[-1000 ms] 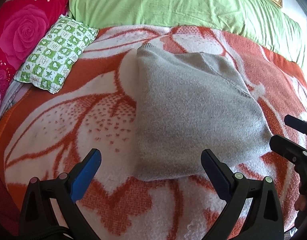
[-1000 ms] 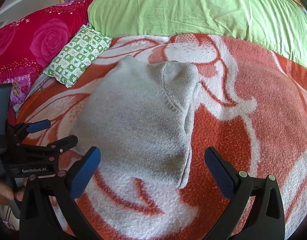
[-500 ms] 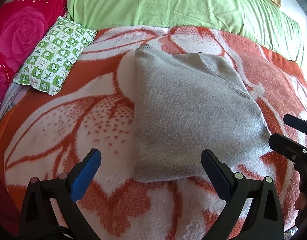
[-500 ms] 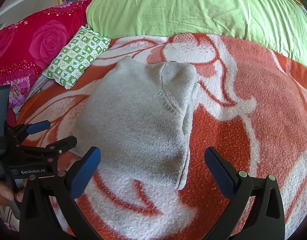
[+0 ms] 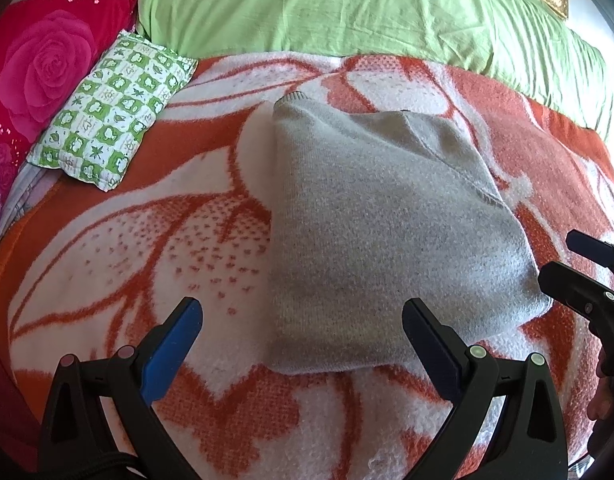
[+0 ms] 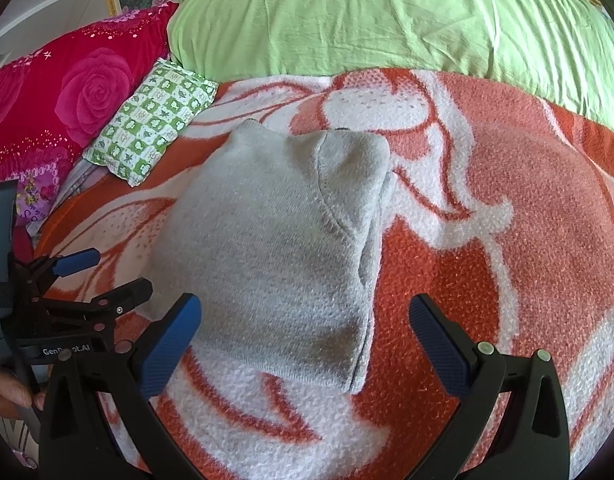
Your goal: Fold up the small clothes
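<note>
Hardly moved since a second before: both grippers held low over the near edge of the bedding, the grey garment lying as it had. Spread widest, an orange-and-white flowered blanket (image 5: 107,264), covering the bed from the near edge up to a crumpled light green sheet (image 5: 347,12) along the far side. Propped at the far left, a deep pink rose-print pillow (image 5: 47,60), with a small green-and-white checked cushion (image 5: 111,112) leaning just beside it. Laid flat mid-blanket, folded into a compact block, the grey knitted garment (image 5: 371,240), one seam running diagonally across its upper layer, its near hem reaching down between the fingers of both tools. Hovered just short of that hem, the left gripper (image 5: 303,340), fingers spread wide, nothing held. Poised likewise over the garment's right near corner, the right gripper (image 6: 305,336), also spread apart and empty.
</note>
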A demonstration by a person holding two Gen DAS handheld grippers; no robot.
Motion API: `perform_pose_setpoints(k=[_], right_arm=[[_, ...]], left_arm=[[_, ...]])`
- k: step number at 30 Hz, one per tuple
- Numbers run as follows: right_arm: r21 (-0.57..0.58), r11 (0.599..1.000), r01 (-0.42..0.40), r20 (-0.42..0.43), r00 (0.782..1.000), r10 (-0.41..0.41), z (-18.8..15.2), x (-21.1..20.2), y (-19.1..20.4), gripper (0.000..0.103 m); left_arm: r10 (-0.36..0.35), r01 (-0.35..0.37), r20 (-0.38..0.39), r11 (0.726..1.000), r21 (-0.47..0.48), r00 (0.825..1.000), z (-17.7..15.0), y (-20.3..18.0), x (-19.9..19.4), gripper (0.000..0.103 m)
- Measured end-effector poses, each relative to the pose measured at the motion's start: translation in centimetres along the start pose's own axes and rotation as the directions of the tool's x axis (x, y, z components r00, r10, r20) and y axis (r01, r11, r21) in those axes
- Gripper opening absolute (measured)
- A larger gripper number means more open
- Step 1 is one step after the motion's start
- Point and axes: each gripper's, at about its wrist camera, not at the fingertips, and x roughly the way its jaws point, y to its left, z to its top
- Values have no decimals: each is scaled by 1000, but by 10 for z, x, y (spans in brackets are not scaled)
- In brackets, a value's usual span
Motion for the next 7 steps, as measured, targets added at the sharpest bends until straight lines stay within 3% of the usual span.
perform_pose_setpoints(k=[7], right_arm=[[2, 1000, -14, -10, 1000, 14, 2, 4, 0, 103]], left_arm=[[7, -7, -2, 1000, 16, 1000, 1, -1, 0, 100]])
